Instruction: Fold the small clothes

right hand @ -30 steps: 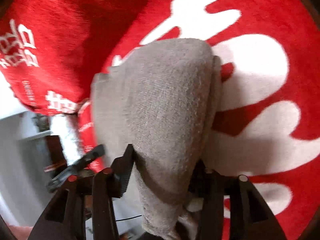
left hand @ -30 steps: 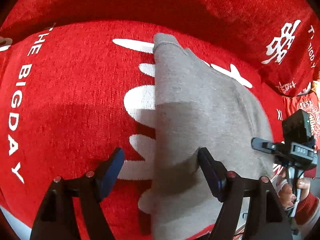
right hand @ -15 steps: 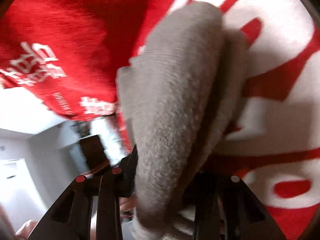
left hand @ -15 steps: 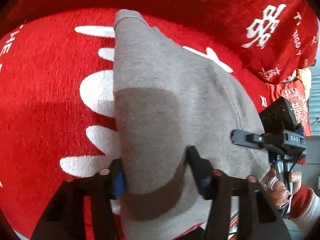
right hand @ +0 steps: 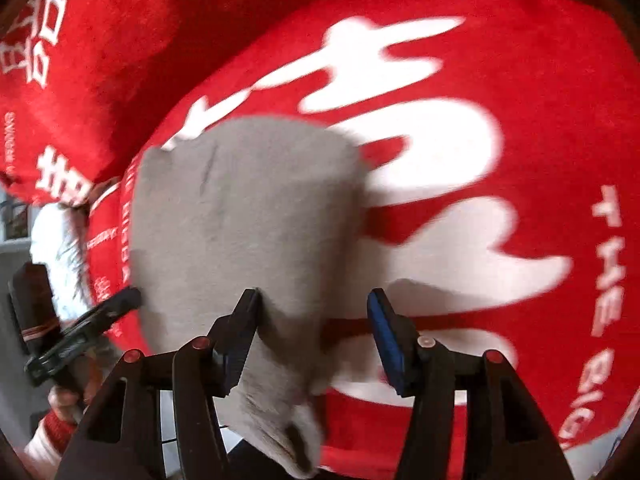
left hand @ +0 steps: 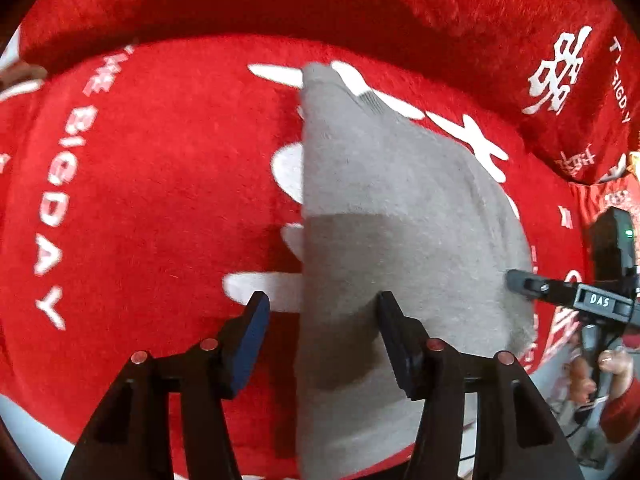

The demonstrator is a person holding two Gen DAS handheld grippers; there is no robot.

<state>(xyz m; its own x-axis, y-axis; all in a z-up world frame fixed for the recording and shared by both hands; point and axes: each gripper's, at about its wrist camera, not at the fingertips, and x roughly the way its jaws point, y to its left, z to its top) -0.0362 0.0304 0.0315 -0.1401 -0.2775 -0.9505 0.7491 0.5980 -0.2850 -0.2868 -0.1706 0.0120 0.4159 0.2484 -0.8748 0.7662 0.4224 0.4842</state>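
A small grey knitted garment (left hand: 400,208) lies folded on a red plush cushion (left hand: 160,180) with white lettering. My left gripper (left hand: 324,320) hangs over the garment's near left edge. Its jaws are opening: the right pad is against the fabric and the left pad stands clear of it. In the right wrist view the same garment (right hand: 248,208) droops over the cushion's (right hand: 520,80) near edge. My right gripper (right hand: 314,320) is opening too, with fabric beside its left pad and its blue right pad apart from it.
A second red cushion (left hand: 480,20) with white characters stands behind the first. A hand (left hand: 600,368) in a red cuff holds the other gripper at the right edge. Past the cushion's left side are a white wall and a hand (right hand: 64,396).
Half a second ago both grippers were shut on the bunched garment. Now both have opened and drawn back, and the garment lies flatter on the cushion.
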